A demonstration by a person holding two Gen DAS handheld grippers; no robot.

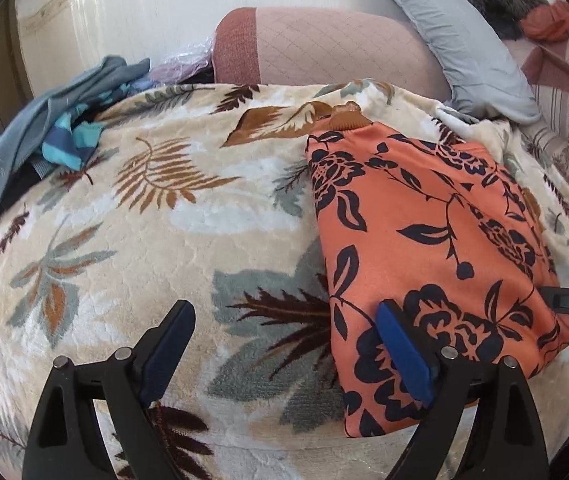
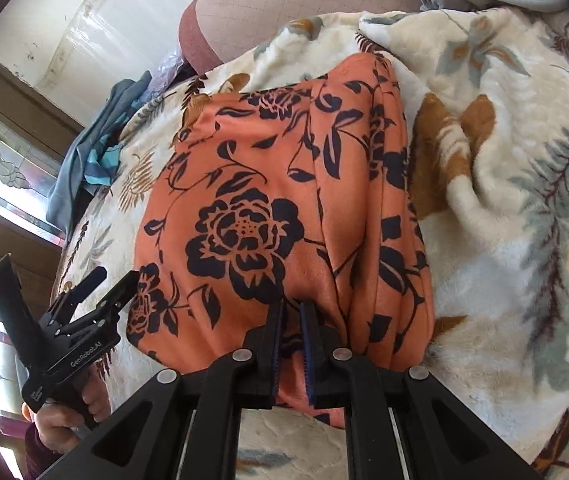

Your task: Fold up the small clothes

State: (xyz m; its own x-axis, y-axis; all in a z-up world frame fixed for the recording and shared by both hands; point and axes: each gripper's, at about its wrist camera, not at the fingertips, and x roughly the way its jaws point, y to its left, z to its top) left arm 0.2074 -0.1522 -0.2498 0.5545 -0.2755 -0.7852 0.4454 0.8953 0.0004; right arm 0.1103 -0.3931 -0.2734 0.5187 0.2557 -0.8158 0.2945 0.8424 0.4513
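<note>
Left of the orange floral garment point(image 2: 276, 200), bare blanket point(image 1: 164, 220); our left gripper point(image 1: 284, 320) spread, our right gripper point(image 2: 291, 312) pinching its near edge.

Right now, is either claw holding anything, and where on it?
The right claw is shut on the near edge of the orange floral garment, pinching a fold of it. The left claw is open and holds nothing.

Orange garment point(image 2: 268, 184) with dark floral print, folded, lying on bed
</note>
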